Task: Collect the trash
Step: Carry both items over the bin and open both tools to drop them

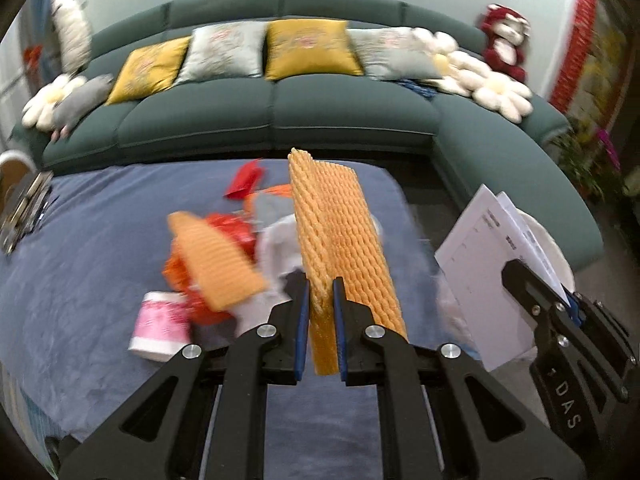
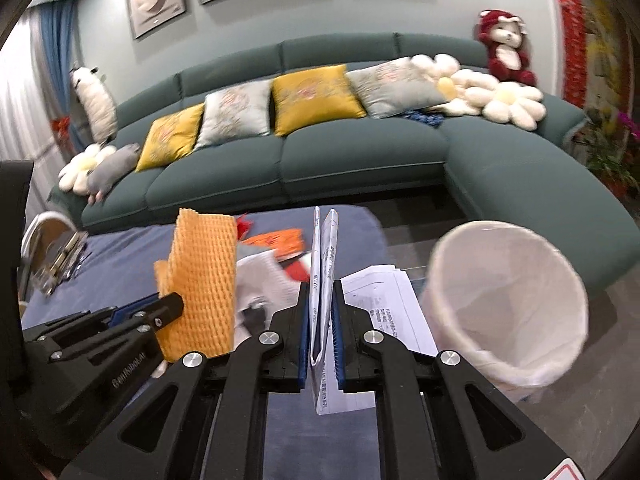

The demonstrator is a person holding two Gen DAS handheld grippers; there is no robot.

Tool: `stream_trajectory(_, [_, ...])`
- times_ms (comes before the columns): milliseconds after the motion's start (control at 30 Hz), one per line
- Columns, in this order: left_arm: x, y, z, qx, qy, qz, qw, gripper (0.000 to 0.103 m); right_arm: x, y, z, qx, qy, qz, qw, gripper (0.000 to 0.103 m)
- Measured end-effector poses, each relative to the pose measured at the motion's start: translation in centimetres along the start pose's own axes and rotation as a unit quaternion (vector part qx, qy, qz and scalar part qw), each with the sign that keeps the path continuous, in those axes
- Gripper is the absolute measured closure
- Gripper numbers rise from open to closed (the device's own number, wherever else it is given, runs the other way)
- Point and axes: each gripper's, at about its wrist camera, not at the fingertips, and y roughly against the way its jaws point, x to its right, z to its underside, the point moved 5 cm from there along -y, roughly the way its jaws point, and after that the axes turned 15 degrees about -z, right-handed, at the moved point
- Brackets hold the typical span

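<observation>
My left gripper (image 1: 321, 284) is shut on an orange foam net sleeve (image 1: 340, 236) and holds it upright above the blue-covered table (image 1: 80, 264). It also shows in the right wrist view (image 2: 204, 276), held by the left gripper (image 2: 172, 308). My right gripper (image 2: 321, 288) is shut on folded white paper sheets (image 2: 323, 280), seen in the left wrist view too (image 1: 488, 272). A white lined trash bin (image 2: 508, 300) stands right of the table, tilted toward me. A trash pile (image 1: 224, 240) lies on the table: red and orange wrappers, another foam net, a pink paper cup (image 1: 160, 326).
A printed paper sheet (image 2: 388, 304) lies at the table's right edge. A green curved sofa (image 2: 320, 160) with cushions runs behind the table. Metal items (image 1: 24, 208) sit at the table's far left. Potted plants (image 2: 612, 148) stand at the right.
</observation>
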Motion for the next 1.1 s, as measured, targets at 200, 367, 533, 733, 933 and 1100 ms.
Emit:
stream_trajectory(200, [7.6, 1.3, -0.7, 0.012, -0.045, 0.041, 0.9981, 0.092, 6.0, 3.2, -0.6, 0.029, -0.026, 0.040, 0.998, 0.093])
stream_trajectory(367, [14.0, 2.4, -0.9, 0.023, -0.080, 0.073, 0.9939, 0.092, 11.5, 5.3, -1.1, 0.050, -0.050, 0.080, 0.994, 0.093])
stream_trajectory(533, [19.7, 2.5, -1.1, 0.024, -0.113, 0.104, 0.9879, 0.092, 16.3, 6.6, -1.0, 0.060, -0.075, 0.109, 0.989, 0.093])
stream_trajectory(733, [23.5, 0.7, -1.1, -0.003, -0.127, 0.120, 0.9847, 0.090, 20.2, 6.1, -0.8, 0.058, -0.098, 0.120, 0.986, 0.093])
stream_trajectory(933, [24.1, -0.7, -1.7, -0.009, -0.114, 0.104, 0.9879, 0.052, 21.2, 5.2, -1.0, 0.060, -0.105, 0.118, 0.986, 0.082])
stream_trajectory(1100, [22.3, -1.6, -2.4, -0.006, -0.092, 0.077, 0.9927, 0.034, 21.2, 5.2, -1.2, 0.078, -0.110, 0.121, 0.983, 0.045])
